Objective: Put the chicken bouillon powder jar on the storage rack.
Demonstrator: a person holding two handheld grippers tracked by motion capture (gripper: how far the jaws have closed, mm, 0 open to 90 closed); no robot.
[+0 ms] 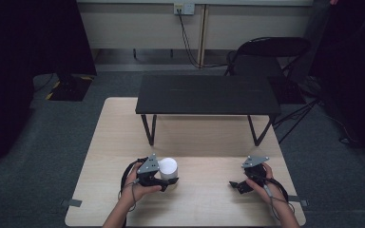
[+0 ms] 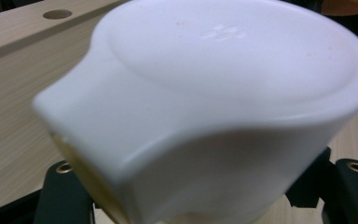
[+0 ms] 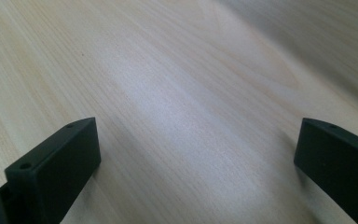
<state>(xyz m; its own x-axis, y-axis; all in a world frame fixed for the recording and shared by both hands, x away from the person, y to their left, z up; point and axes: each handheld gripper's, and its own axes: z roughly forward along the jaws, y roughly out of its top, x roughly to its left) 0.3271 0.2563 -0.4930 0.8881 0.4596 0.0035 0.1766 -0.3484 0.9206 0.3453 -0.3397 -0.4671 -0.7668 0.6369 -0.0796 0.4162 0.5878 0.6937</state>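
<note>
No text, label, brand or number can be read. The white cup [image 2: 205,107] just ahead of the left hand-held gripper [image 2: 191,205] carries a faint raised mark on its underside, too blurred to make out.

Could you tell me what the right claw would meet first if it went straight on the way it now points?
Probably the table: the right claw stands open, angled down at bare wood, with nothing between its jaws.
</note>
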